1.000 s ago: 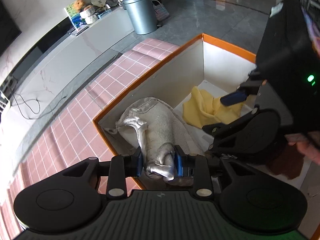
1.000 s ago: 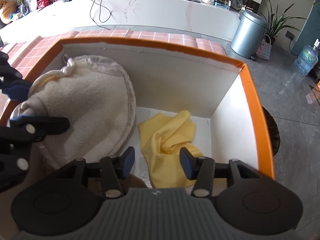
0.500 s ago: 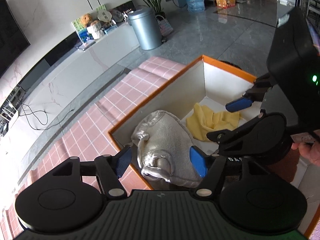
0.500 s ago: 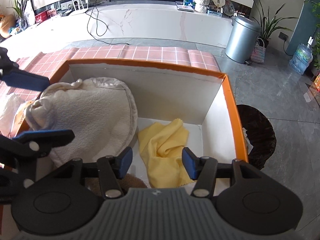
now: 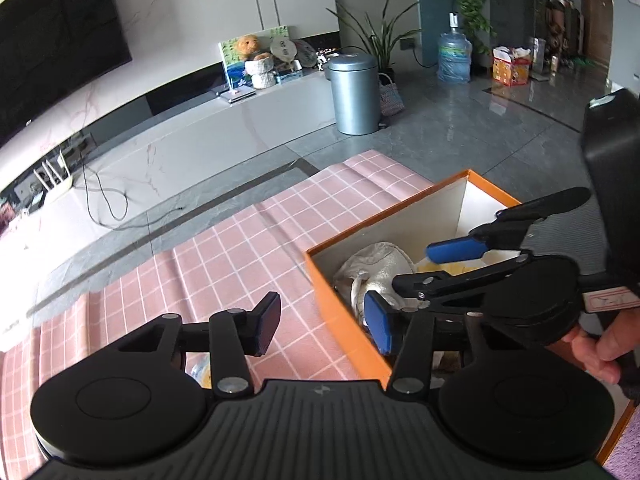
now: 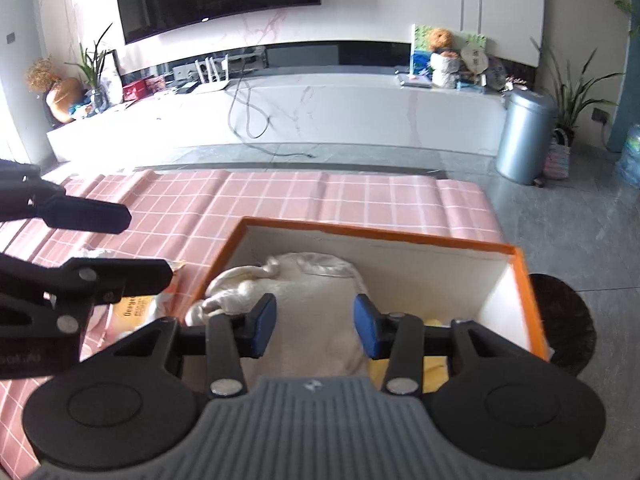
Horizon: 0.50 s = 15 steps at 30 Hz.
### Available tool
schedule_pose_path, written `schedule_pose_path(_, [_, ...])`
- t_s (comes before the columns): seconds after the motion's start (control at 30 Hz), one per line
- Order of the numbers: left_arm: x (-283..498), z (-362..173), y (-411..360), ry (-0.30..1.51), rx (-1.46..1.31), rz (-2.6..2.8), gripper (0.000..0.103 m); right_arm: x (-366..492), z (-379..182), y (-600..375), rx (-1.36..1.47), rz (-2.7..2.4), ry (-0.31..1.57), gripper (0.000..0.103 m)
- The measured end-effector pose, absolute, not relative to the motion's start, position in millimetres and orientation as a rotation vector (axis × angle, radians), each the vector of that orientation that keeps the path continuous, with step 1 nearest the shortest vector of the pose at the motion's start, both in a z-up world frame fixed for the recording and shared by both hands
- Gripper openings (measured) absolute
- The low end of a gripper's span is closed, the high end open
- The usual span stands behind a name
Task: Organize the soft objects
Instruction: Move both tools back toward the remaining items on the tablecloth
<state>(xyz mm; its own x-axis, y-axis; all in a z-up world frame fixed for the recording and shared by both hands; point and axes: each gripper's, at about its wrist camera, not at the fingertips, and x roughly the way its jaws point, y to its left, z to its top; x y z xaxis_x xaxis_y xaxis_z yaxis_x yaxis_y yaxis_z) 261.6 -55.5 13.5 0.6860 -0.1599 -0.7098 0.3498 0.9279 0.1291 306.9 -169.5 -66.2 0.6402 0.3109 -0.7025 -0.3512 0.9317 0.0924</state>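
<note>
Left wrist view shows the left hand-held gripper (image 5: 324,326) with its blue-padded jaws spread wide and nothing between them; one finger hangs over the pink checked cloth covering the counter (image 5: 224,256), the other over the near corner of the orange-rimmed cardboard box with white inner walls (image 5: 340,308). Just past that corner, inside the box, lies the cream fleece pouch with a silvery satin lining (image 5: 378,264), slumped against the box's left wall. Beyond it a sliver of the yellow soft cloth (image 5: 444,269) shows on the box floor, mostly hidden behind the right hand-held gripper (image 5: 416,264), which reaches in from the right above the box, held by a bare hand (image 5: 600,344). Right wrist view shows the right hand-held gripper (image 6: 315,330) likewise opened wide and holding nothing, poised over the cream fleece pouch (image 6: 316,288), which fills the left part of the box (image 6: 516,276) with its bunched neck toward the left wall. The yellow cloth (image 6: 434,362) peeks out beside the pouch, under the right finger. Left of the box, on the checked cloth (image 6: 320,200), lies a crinkled clear plastic packet with an orange printed label (image 6: 134,306), partly hidden by the left hand-held gripper (image 6: 132,248) at the frame's left edge. On the grey tiled floor past the counter stands a silver cylindrical bin (image 6: 524,136) beside a long white marble media unit (image 6: 280,116).
</note>
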Motion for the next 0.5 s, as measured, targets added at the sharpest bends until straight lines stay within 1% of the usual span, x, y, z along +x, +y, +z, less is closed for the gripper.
schedule_pose_path(0.13, [264.1, 6.3, -43.8, 0.775, 0.232, -0.286, 0.056, 318.1, -89.0, -148.9, -0.117, 0.376, 0.867, 0.038])
schedule_pose_path(0.23, [260.1, -0.8, -33.5, 0.788, 0.206, -0.282, 0.056, 325.4, -109.4, -143.3, -0.131, 0.373, 0.932, 0.029])
schedule_pose_path(0.33, [256.7, -7.0, -25.1, 0.804, 0.188, -0.285, 0.056, 328.4, -120.5, -144.4, -0.126, 0.363, 0.962, 0.029])
schedule_pose_path(0.5, [246.6, -10.2, -15.0, 0.813, 0.145, -0.285, 0.056, 319.1, -107.1, -146.9, -0.119, 0.357, 0.932, 0.029])
